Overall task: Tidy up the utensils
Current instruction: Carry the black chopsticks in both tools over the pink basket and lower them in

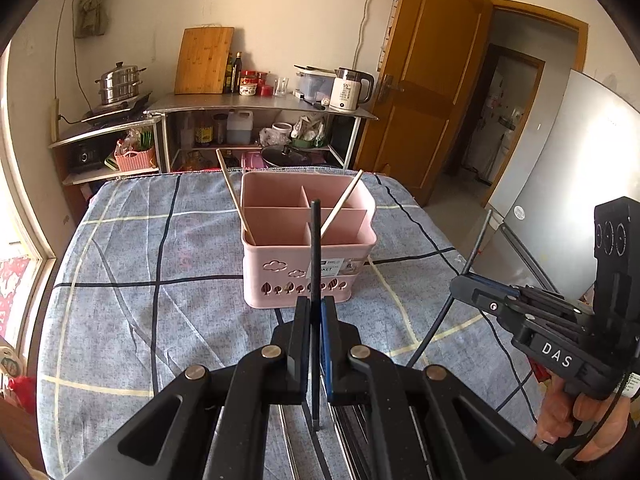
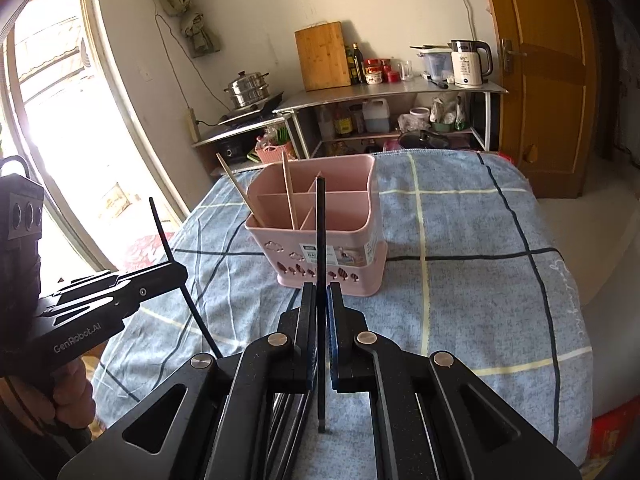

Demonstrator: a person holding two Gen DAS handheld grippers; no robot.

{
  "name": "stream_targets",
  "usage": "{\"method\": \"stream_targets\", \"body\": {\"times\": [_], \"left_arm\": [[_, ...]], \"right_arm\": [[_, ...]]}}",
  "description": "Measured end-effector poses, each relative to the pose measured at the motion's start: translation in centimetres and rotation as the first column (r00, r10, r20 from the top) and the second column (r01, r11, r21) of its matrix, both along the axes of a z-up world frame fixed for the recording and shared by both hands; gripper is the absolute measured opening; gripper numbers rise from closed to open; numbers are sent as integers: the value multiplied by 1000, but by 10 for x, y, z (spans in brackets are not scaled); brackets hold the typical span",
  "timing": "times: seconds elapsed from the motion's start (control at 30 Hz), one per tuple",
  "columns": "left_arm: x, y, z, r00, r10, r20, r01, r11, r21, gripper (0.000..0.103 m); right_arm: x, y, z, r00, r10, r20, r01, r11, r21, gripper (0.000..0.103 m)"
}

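Observation:
A pink utensil caddy (image 1: 280, 272) with several compartments stands on the checked tablecloth; it also shows in the right wrist view (image 2: 352, 236). Two wooden chopsticks (image 1: 234, 196) lean in it, one on each side. My left gripper (image 1: 316, 304) is shut on a black chopstick (image 1: 315, 240) held upright just in front of the caddy. My right gripper (image 2: 320, 292) is shut on another black chopstick (image 2: 320, 232), also upright and near the caddy. The right gripper shows in the left wrist view (image 1: 460, 286), to the right of the caddy. The left gripper shows in the right wrist view (image 2: 178, 270).
The table (image 1: 140, 240) is covered by a blue checked cloth. Several more black chopsticks (image 1: 352, 432) lie on it under the left gripper. Behind the table stand metal shelves (image 1: 260, 104) with a kettle, cutting board and pots. A wooden door (image 1: 424, 80) is at the right.

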State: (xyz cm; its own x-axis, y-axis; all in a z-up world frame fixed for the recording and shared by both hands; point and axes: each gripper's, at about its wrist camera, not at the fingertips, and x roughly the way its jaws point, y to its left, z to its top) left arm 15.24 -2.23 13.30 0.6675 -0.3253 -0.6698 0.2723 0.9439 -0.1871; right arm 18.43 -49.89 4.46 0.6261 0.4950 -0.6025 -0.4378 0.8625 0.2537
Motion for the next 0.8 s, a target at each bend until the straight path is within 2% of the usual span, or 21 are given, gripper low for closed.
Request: {"method": "stream_targets", "body": {"times": [0.23,0.63,0.8], "left_arm": [[-17,2,2,1000,7,12,-7,1000,-5,5],[-39,7,8,1000,1,-12,-1,1000,-3,5],[-40,7,20,1000,-4,18,4,1000,-3,5]], "right_arm": [[-14,-6,4,1000,7,22,-7,1000,4,5],[-31,-13,10,999,22,35,-22,1000,3,5],[-37,-13,20,997,30,67,-30,1000,0,5]]}}
